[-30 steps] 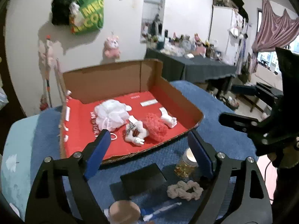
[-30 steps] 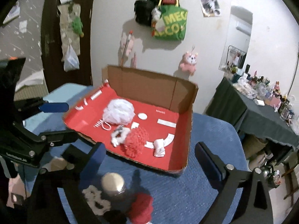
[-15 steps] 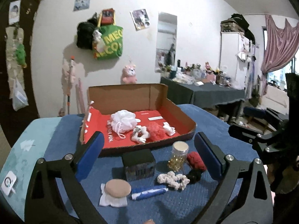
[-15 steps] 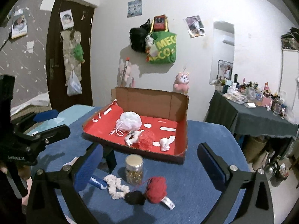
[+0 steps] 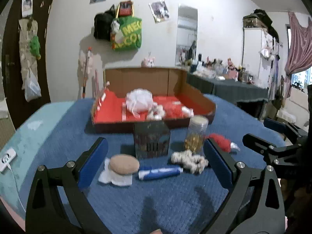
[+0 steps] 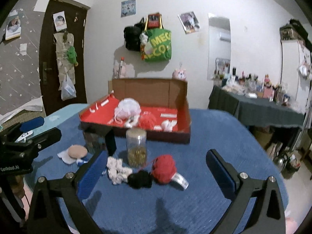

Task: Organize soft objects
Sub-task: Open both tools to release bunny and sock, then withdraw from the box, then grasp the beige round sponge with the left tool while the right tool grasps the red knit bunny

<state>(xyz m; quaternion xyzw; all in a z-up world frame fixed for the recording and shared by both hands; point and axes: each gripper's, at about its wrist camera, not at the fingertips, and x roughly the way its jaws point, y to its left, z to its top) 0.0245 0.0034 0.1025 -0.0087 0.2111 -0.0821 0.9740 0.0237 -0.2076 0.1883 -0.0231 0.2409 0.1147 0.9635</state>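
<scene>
A cardboard box with a red floor (image 5: pixel 109 115) (image 6: pixel 183 136) stands at the far side of the blue cloth. It holds a white mesh pouf (image 5: pixel 139 100) (image 6: pixel 127 108), a red fluffy ball (image 6: pixel 147 119) and small white soft pieces. In front of it lie a cream scrunchie (image 5: pixel 189 160) (image 6: pixel 117 168), a red yarn ball (image 6: pixel 163 168) (image 5: pixel 220 141), a black scrunchie (image 6: pixel 140 179) and a round beige puff (image 5: pixel 123 164) (image 6: pixel 78 151). My left gripper (image 5: pixel 156 161) is open and empty, low over the cloth. My right gripper (image 6: pixel 156 172) is open and empty above the red ball.
A glass jar with gold contents (image 5: pixel 196 134) (image 6: pixel 136 148), a dark box (image 5: pixel 151 139) and a blue-white tube (image 5: pixel 159 172) stand among the soft items. A dark-clothed side table (image 6: pixel 257 109) crowded with bottles is at the right. A door (image 6: pixel 58 58) is at the left.
Both grippers have pulled back from the box and dropped lower, so the items on the cloth now fill the near view. Both stay open and empty.
</scene>
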